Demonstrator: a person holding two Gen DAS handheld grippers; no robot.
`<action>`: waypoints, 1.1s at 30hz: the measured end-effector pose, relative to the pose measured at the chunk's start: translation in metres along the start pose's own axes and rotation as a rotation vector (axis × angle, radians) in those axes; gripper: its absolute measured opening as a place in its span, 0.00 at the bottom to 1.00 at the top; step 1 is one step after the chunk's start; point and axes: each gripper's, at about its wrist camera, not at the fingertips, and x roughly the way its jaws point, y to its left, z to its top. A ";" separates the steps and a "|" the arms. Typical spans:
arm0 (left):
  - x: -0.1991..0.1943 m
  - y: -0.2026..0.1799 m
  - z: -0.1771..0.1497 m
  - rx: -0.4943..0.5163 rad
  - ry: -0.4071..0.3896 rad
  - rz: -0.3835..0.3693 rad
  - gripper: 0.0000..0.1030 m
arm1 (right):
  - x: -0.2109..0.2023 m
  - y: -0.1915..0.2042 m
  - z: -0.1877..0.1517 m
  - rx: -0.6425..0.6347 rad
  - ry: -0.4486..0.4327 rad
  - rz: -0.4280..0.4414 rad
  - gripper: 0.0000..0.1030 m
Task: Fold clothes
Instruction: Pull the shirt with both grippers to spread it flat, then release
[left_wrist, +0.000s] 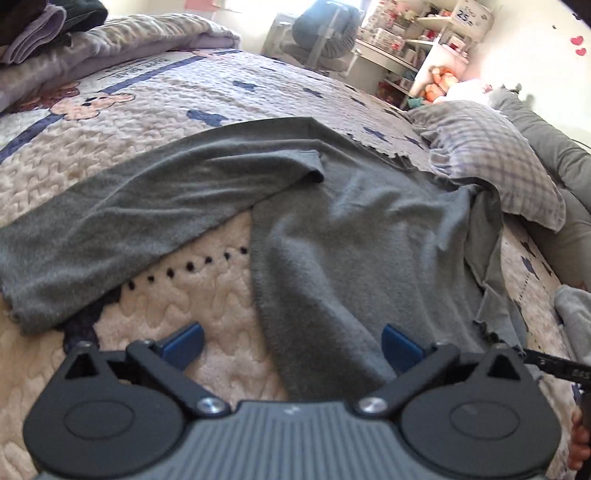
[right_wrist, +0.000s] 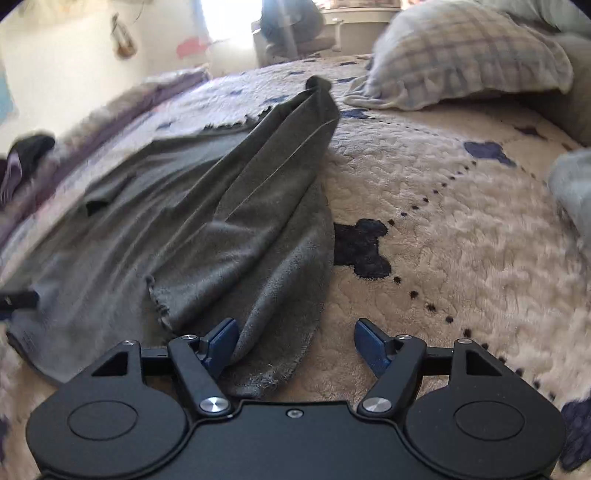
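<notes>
Showing only rightward: grey garment (right_wrist: 207, 206) sleeve beside open right claw (right_wrist: 295, 347).

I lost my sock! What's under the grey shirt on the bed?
Under the grey shirt only the fluffy cream blanket shows, peeking out around its edges. Anything small beneath the cloth is covered, so a sock can't be seen.

We see a plain grey garment (left_wrist: 351, 236) on a cream bedspread (right_wrist: 461, 229) with navy dots and bear shapes; far right, a pillow (left_wrist: 495, 162) checked lilac and white.
</notes>
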 end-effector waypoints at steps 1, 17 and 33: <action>0.001 -0.005 -0.004 0.031 -0.009 0.003 1.00 | 0.000 -0.001 0.000 0.031 -0.007 0.001 0.65; -0.085 0.003 0.017 -0.014 -0.041 -0.227 0.07 | -0.087 0.016 0.024 0.168 -0.109 0.236 0.08; -0.090 0.028 -0.003 0.001 0.072 -0.004 0.73 | -0.067 0.016 -0.031 0.044 0.059 0.036 0.53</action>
